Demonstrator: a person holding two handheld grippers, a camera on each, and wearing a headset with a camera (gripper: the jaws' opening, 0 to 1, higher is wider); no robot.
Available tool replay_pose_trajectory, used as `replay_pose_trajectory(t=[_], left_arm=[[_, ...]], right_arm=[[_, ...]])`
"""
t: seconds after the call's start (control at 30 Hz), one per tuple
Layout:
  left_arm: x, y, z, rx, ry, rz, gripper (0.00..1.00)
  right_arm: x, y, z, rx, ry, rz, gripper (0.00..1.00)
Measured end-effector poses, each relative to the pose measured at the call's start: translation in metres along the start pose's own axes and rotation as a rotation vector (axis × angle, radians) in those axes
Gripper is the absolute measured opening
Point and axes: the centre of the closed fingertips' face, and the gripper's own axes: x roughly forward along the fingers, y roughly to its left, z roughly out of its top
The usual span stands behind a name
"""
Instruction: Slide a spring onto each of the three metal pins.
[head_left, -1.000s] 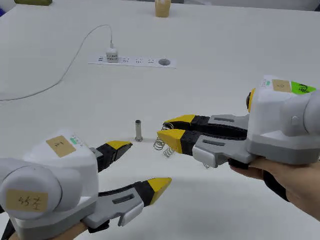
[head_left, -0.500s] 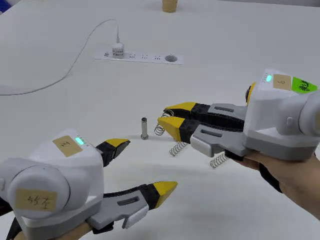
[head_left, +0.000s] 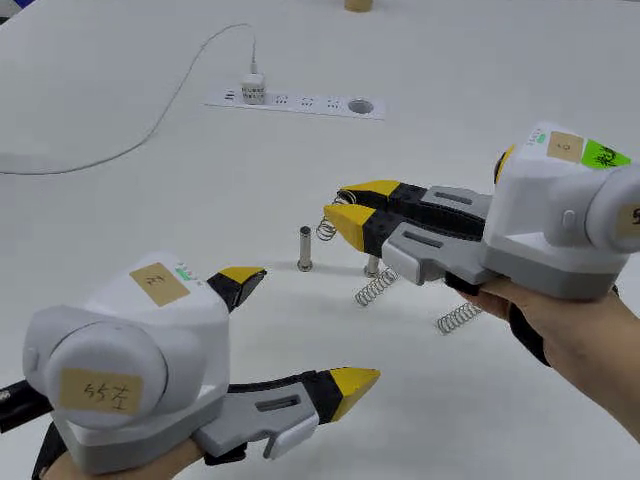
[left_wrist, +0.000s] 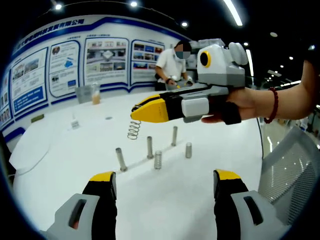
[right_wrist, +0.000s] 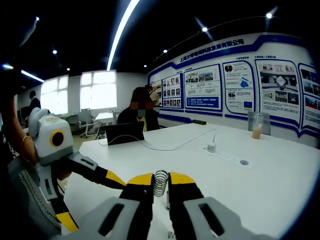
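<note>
Hanging from the tips of the right claw (head_left: 333, 205), which are pressed together on it, the spring (head_left: 326, 229) dangles clear of the bench (head_left: 450, 150). In the head view an upright metal pin (head_left: 305, 249) stands at the spring's 7 o'clock. A loose spring (head_left: 376, 286) and a farther spring (head_left: 459, 317) lie at 4 o'clock. The left claw (head_left: 305, 328), spread wide, hovers at 6 o'clock.

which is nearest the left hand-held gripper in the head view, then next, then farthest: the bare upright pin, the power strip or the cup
1. Upright pin, just ahead of the left hand-held gripper.
2. Power strip, mid-table beyond it.
3. Cup, at the far edge.
</note>
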Motion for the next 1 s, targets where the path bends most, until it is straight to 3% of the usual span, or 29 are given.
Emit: replay_pose_trajectory(t=[0.43, 0.53, 1.0], left_arm=[[0.001, 0.002, 0.0, 0.001, -0.006, 0.011, 0.92], [0.001, 0.003, 0.0, -0.002, -0.007, 0.017, 0.95], [0.001, 0.003, 0.0, -0.023, -0.006, 0.018, 0.99]], right_arm=[[0.02, -0.012, -0.008, -0.019, 0.015, -0.046, 0.12], [0.023, -0.014, -0.01, 0.004, 0.015, -0.048, 0.12], [0.037, -0.018, -0.026, 0.014, 0.053, -0.061, 0.12]])
